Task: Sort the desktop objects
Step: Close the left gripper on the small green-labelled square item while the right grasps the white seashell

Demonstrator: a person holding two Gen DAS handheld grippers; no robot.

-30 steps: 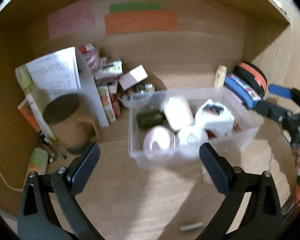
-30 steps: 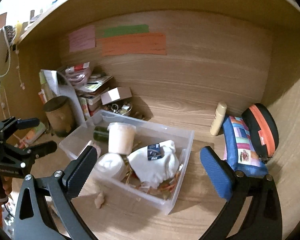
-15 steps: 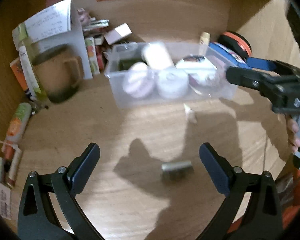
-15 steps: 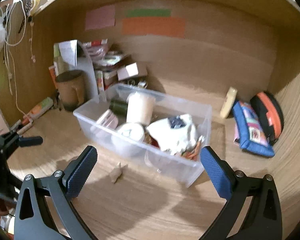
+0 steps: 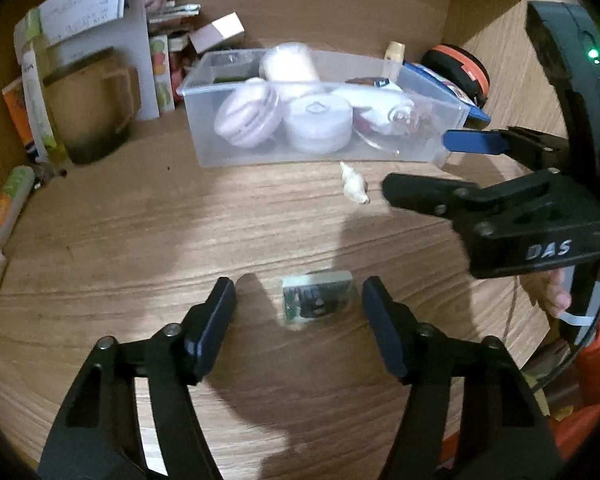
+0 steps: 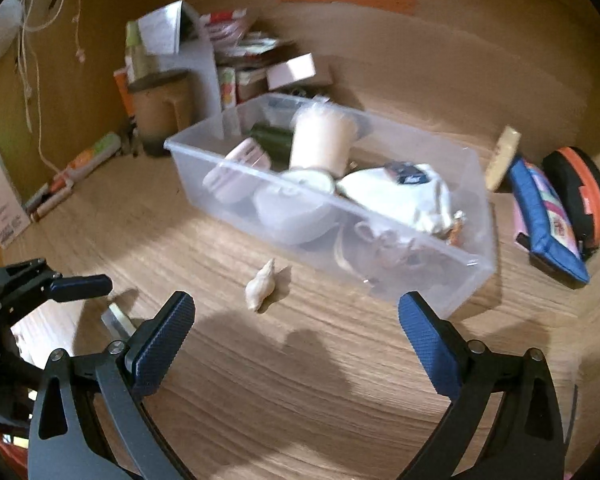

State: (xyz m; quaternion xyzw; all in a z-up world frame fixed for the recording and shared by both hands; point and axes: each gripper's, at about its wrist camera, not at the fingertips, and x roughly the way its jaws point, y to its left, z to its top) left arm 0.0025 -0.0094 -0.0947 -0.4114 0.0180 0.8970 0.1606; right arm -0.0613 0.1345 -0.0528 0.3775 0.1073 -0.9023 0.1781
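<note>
Left gripper (image 5: 298,312): jaws closing around a small silver-and-green packet (image 5: 318,299) lying on the wooden desk (image 5: 140,240); pads not yet touching it. Right gripper (image 6: 296,344): jaws spread wide, empty, above the desk near a pale seashell (image 6: 261,285). Clear plastic bin (image 6: 440,284): behind the seashell, holding jars and a white cloth.

Lettering "DAS" stood on the black body of the right gripper (image 5: 416,168), just right of the clear plastic bin (image 5: 452,110). Print on the folded paper (image 5: 84,12) behind the bin was too blurred to read.
</note>
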